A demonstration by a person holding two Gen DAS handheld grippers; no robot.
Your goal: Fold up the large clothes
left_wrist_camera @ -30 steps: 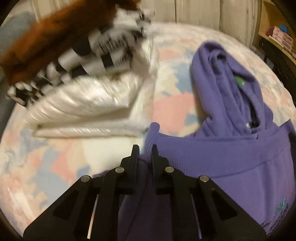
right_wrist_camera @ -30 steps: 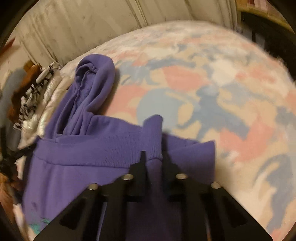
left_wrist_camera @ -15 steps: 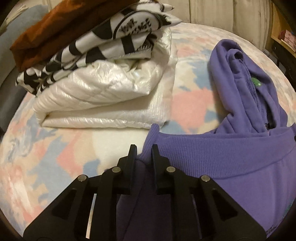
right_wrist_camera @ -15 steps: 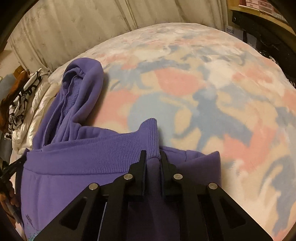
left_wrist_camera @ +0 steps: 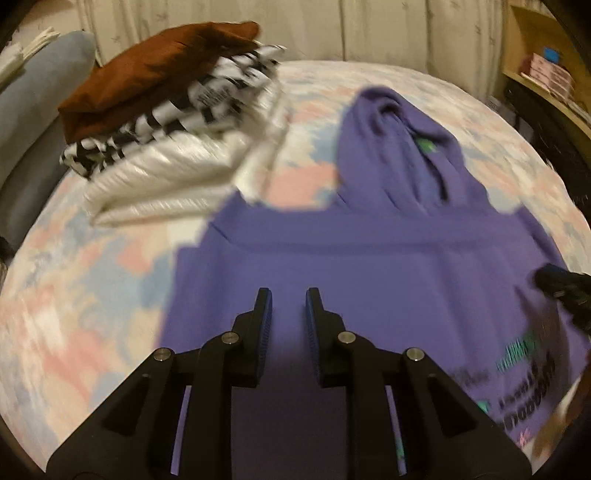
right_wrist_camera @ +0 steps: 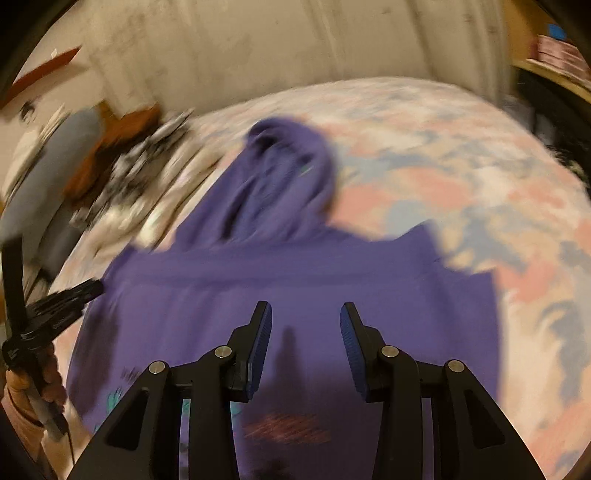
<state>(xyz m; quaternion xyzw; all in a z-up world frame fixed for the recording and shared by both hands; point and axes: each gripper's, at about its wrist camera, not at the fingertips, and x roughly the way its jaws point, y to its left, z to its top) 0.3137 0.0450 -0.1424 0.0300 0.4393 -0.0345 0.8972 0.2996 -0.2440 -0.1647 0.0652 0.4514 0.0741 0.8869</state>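
Pastel bedspread (left_wrist_camera: 92,295) — purple hoodie (left_wrist_camera: 369,266) flat beneath both grippers' fingers (right_wrist_camera: 260,332), opening, nothing gripped.

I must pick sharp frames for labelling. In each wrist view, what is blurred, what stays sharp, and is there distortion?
Left wrist view: the folded clothes pile and hoodie print are motion-smeared, while the left gripper stays sharp. Right wrist view: stronger smear over the purple hoodie and bedspread; the right gripper is crisp. Both show fisheye bending, dark corners and warm dim light.

We are looking at a bed (left_wrist_camera: 110,280) with pink and blue patches. Pale curtains (left_wrist_camera: 388,33) are hanging behind the bed, and a wooden shelf (left_wrist_camera: 546,85) is standing beside it.
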